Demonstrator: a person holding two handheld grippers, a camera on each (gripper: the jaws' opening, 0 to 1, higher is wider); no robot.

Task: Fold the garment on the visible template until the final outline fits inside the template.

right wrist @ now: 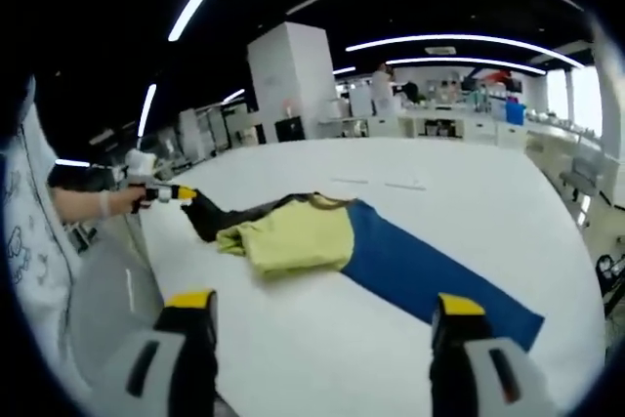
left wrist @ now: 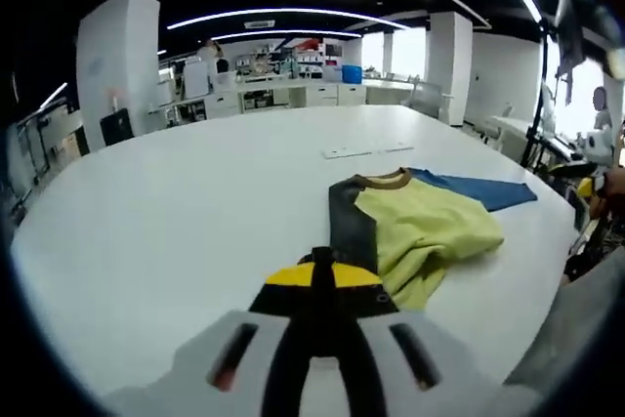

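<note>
1. Left gripper view: one garment [left wrist: 420, 222] lies on the white worktop [left wrist: 195, 212] toward its right edge. It has three colour blocks, black, yellow-green and blue, with a brown collar. The yellow part is bunched and folded over. The left gripper [left wrist: 322, 275] has its yellow-tipped jaws brought together at the hem of the black panel, pinching the fabric.
2. Right gripper view: the same single garment [right wrist: 332, 241] stretches across the worktop [right wrist: 469, 202], its blue part running toward the near right edge. The right gripper [right wrist: 322, 314] stands wide apart, holding nothing, above the near edge. At the left edge, a person's hand [right wrist: 112, 200] holds the left gripper [right wrist: 186, 194], which grips the black end of the garment.
</note>
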